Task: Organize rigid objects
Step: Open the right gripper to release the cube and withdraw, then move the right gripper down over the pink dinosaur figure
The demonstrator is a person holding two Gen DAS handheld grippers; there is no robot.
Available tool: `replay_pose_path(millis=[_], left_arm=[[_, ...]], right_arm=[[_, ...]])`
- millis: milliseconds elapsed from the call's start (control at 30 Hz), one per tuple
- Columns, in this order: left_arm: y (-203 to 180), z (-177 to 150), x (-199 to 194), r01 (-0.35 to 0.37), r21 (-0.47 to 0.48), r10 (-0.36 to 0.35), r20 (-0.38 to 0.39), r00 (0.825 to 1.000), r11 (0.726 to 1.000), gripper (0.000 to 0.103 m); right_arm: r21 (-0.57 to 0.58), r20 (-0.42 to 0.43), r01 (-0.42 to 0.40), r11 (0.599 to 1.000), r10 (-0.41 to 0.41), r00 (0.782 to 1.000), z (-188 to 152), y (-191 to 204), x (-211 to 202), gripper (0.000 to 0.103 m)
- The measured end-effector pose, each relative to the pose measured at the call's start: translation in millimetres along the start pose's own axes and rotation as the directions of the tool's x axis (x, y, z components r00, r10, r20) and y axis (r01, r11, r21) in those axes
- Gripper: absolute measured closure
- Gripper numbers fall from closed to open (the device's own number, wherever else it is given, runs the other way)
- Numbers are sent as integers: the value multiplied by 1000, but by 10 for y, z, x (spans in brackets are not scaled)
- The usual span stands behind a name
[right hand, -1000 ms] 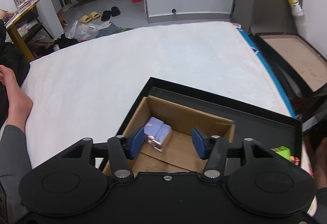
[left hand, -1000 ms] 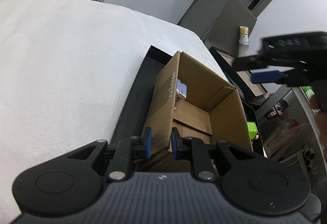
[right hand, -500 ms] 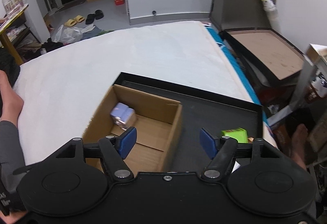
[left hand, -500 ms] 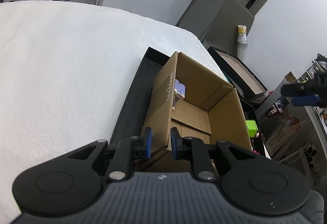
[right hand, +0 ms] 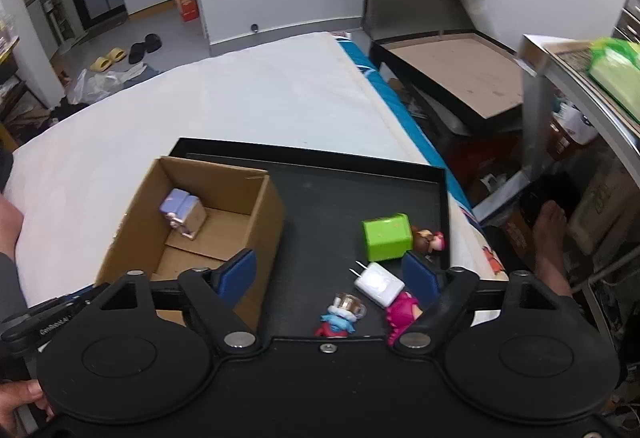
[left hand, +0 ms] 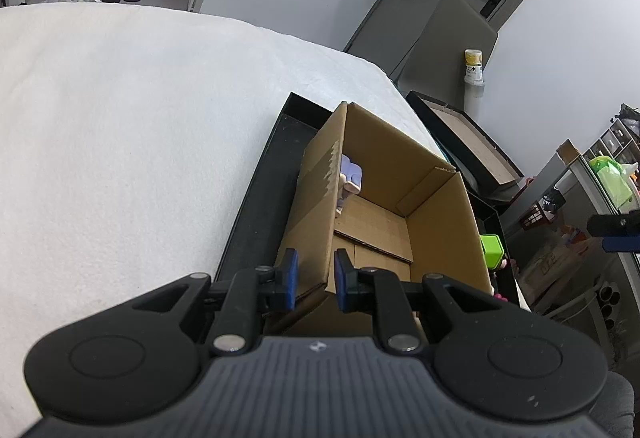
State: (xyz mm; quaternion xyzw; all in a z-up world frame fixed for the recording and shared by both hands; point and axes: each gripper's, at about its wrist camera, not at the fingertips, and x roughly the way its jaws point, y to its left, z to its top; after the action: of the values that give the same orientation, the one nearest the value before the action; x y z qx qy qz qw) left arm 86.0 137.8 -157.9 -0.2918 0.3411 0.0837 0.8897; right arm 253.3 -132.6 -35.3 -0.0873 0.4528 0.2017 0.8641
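Observation:
An open cardboard box (right hand: 224, 230) stands on a black tray (right hand: 344, 194) on the white bed; it also shows in the left wrist view (left hand: 400, 198). A purple-topped figure (right hand: 182, 212) lies inside the box. My left gripper (left hand: 314, 278) is shut on the box's near wall corner. My right gripper (right hand: 332, 274) is open and empty above the tray, over a white charger plug (right hand: 378, 284). A green cube (right hand: 387, 236), a brown-haired figure (right hand: 428, 240), a pink figure (right hand: 402, 312) and a blue-and-red figure (right hand: 340, 314) lie on the tray to the right of the box.
The white bed (left hand: 132, 142) spreads left and beyond the tray. A black-edged board box (right hand: 452, 78) and a metal shelf (right hand: 580, 78) stand to the right. A bare foot (right hand: 552, 238) is on the floor by the bed's right edge.
My right gripper has swung right from above the box to above the loose items on the tray, and its jaws have opened wider. The left gripper has kept its hold on the box.

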Motion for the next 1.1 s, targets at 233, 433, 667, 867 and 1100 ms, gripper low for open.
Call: replay_pose_path(millis=[233, 433, 667, 867, 1100], left_arm=[[5, 6, 0, 1, -4, -1, 0, 1000, 1000, 85], [5, 7, 0, 0, -4, 0, -1, 1000, 1000, 85], [17, 1, 11, -1, -3, 1, 2, 1000, 1000, 85], [-1, -5, 17, -6, 2, 6, 3, 1000, 1000, 85], [-9, -6, 12, -8, 5, 8, 4, 1000, 1000, 85]], right_arm=[[39, -8, 18, 999, -18, 1000, -109, -227, -2, 13], [60, -28, 26, 998, -24, 999, -194, -349, 56, 6], [64, -63, 27, 998, -23, 998, -278, -426, 182, 0], [74, -95, 30, 997, -23, 995, -408, -520, 346, 8], [125, -157, 25, 992, -5, 988, -534, -629, 635, 44]])
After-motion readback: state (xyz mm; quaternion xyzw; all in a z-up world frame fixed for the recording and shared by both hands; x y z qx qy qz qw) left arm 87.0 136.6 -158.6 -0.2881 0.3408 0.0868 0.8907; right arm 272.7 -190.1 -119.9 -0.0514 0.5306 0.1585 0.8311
